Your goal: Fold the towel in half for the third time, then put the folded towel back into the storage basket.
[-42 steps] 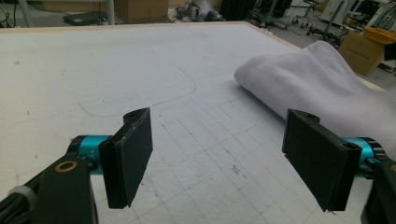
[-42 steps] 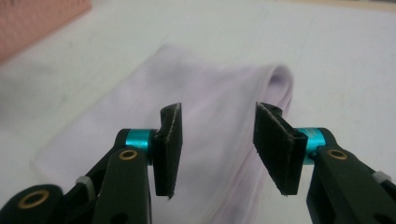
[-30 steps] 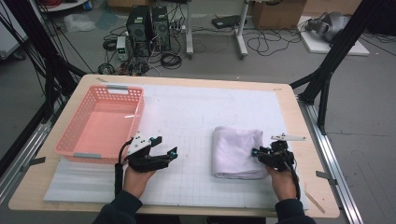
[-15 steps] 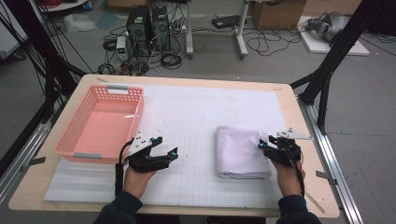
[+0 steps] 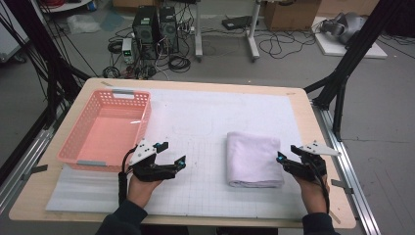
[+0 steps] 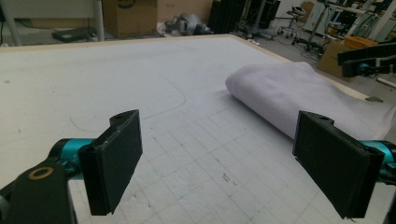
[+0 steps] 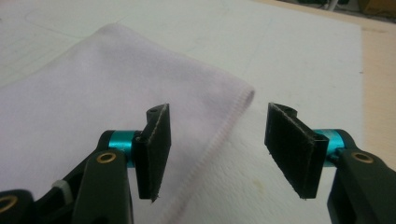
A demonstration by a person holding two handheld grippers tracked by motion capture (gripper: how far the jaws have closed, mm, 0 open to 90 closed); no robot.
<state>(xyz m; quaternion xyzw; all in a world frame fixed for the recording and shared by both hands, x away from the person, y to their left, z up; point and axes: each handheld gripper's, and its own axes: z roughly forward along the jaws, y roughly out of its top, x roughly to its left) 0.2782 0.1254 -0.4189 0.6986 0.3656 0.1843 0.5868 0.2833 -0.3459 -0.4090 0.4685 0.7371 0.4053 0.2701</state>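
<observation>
The right tongs (image 5: pixel 288 162) sit just beside the right edge of a folded white towel (image 5: pixel 253 159). Their jaws have just been opening and now stand apart with nothing pinched between them; in the right gripper view the towel's stitched hem (image 7: pixel 224 126) runs below the gap, free of both pads. The left tongs (image 5: pixel 174 161) hover well to the left of the towel, jaws spread wide and empty over the gridded mat. The towel lies flat on the white mat (image 5: pixel 205 117) covering the surface (image 5: pixel 306 107). A pink basket (image 5: pixel 105 132) stands farther left of the towel, beyond the left tongs.
</observation>
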